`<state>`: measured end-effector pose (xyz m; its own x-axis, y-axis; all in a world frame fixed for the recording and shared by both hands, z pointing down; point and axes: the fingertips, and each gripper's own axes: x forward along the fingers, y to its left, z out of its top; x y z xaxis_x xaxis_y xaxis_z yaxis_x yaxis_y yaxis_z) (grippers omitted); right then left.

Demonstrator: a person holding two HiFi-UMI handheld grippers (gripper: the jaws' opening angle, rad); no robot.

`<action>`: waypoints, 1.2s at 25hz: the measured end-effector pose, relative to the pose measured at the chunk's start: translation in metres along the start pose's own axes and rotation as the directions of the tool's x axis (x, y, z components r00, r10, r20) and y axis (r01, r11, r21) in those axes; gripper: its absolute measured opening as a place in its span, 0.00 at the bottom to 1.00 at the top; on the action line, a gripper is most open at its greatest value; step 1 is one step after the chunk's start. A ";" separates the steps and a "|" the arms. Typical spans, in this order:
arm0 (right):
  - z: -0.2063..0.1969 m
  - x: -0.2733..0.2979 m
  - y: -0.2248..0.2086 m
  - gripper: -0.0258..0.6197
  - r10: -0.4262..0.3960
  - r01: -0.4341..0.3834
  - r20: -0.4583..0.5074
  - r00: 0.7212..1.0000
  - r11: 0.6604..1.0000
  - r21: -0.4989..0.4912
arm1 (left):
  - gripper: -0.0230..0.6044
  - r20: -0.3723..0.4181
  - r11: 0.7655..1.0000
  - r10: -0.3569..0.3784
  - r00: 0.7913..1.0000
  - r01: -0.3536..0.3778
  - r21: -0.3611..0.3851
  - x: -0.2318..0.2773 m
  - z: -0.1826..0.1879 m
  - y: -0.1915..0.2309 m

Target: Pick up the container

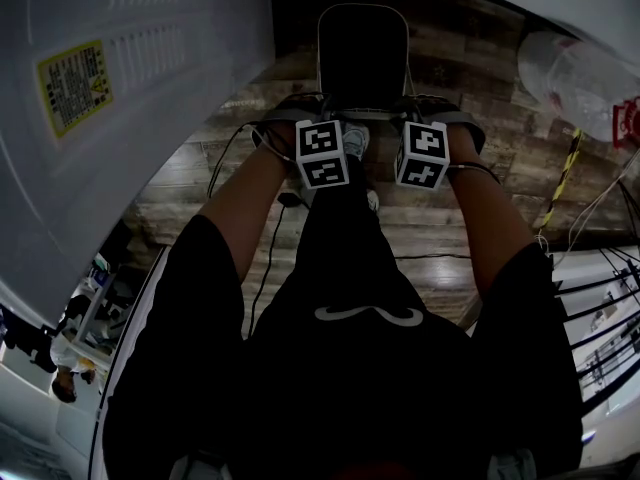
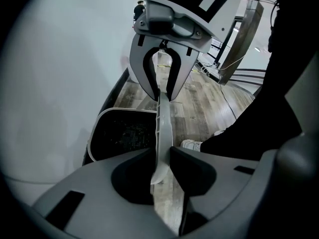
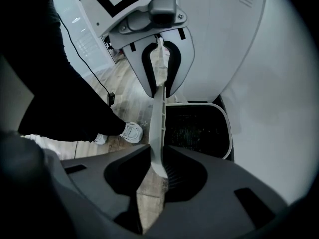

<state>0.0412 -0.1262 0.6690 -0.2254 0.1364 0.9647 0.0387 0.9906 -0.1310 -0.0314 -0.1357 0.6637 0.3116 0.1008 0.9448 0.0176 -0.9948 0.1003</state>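
The container (image 1: 362, 53) is a black bin with a pale rim, seen from above over the wood floor just beyond my two marker cubes (image 1: 322, 153) (image 1: 422, 153). A thin grey handle (image 2: 163, 126) spans it. My left gripper (image 2: 162, 156) is shut on one end of that handle, and the bin's dark inside (image 2: 124, 133) lies to its left. My right gripper (image 3: 158, 156) is shut on the other end of the handle (image 3: 158, 118), with the bin (image 3: 197, 128) to its right. Each gripper view shows the opposite gripper clamped on the far end. Whether the bin is off the floor I cannot tell.
A large white machine body (image 1: 120, 118) with a yellow label (image 1: 73, 86) curves close along the left. Cables (image 1: 270, 258) trail over the wood floor, and a yellow-black striped strip (image 1: 560, 183) lies at the right. The person's white shoe (image 3: 130, 132) stands beside the bin.
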 end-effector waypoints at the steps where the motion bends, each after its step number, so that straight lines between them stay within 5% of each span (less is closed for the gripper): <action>1: 0.000 -0.002 -0.002 0.18 -0.006 0.006 0.000 1.000 1.000 -0.003 | 0.20 0.003 1.000 0.004 1.000 -0.004 -0.003 -0.001 0.001 0.002; 19: 0.002 -0.039 -0.050 0.18 -0.106 0.105 0.017 0.994 0.993 0.052 | 0.20 -0.001 0.991 0.135 0.991 -0.135 0.013 -0.033 0.015 0.051; 30: 0.005 -0.058 -0.030 0.18 -0.096 0.094 0.036 0.995 0.994 0.053 | 0.18 -0.003 0.995 0.103 0.995 -0.103 0.011 -0.048 0.021 0.030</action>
<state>0.0478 -0.1643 0.6156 -0.2627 0.0413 0.9640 -0.0340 0.9981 -0.0520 -0.0254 -0.1703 0.6150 0.3091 -0.0024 0.9510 -0.0040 -1.0000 -0.0012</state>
